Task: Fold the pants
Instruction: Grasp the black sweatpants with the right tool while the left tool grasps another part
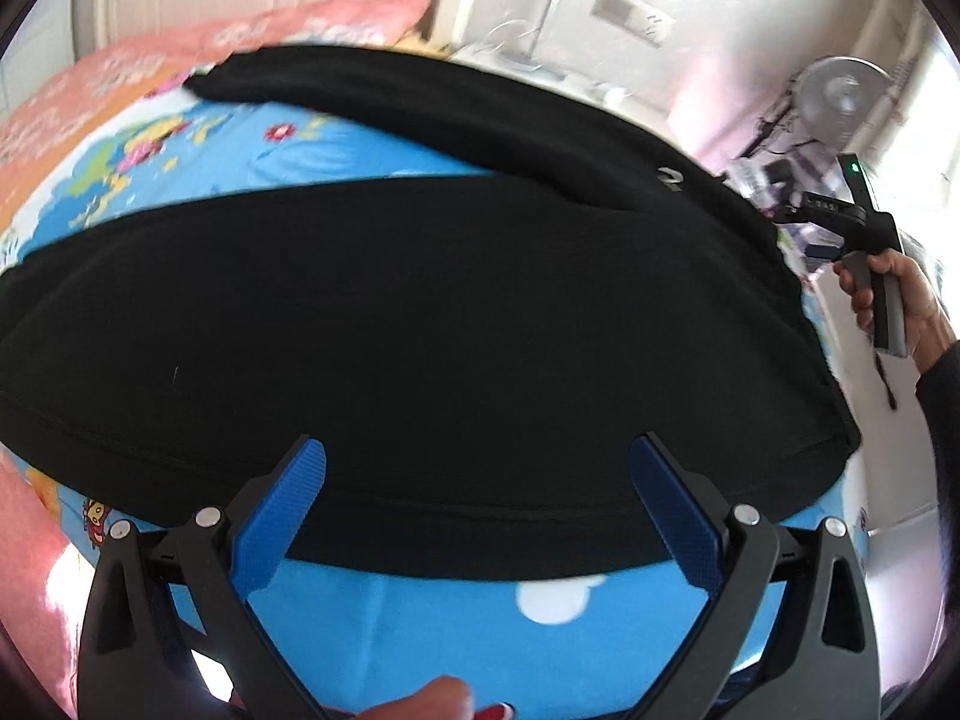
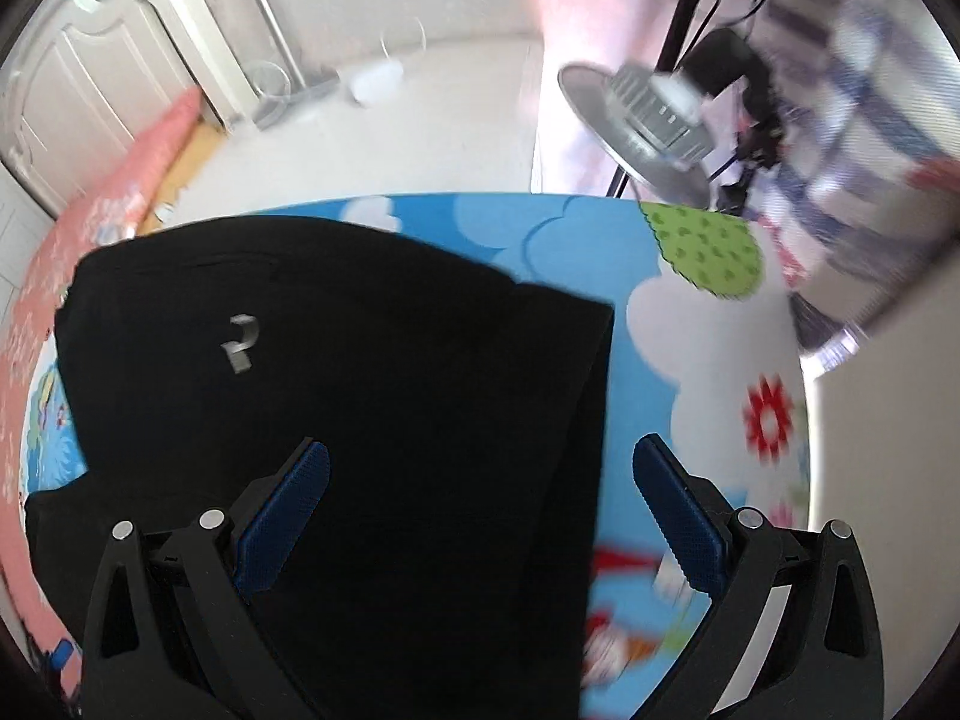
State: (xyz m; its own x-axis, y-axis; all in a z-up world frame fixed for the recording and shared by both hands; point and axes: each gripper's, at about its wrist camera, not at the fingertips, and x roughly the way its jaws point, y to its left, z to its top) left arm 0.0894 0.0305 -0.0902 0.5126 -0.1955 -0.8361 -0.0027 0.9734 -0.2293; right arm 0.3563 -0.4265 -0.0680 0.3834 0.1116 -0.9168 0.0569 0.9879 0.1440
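Note:
Black pants (image 1: 390,324) lie spread on a blue cartoon-print bedsheet (image 1: 480,618), both legs stretching away to the left, a small white logo (image 1: 671,179) near the waist. My left gripper (image 1: 477,468) is open and empty, just above the near edge of the closer leg. In the right wrist view the pants (image 2: 360,396) show with the logo (image 2: 240,343). My right gripper (image 2: 480,474) is open and empty above the waist edge; its handle, held by a hand (image 1: 882,276), shows in the left wrist view.
A pink blanket (image 1: 120,84) lies along the far side of the bed. A fan (image 1: 837,97) and a lamp reflector (image 2: 642,126) stand beyond the bed's right end. White wardrobe doors (image 2: 90,72) are at the back.

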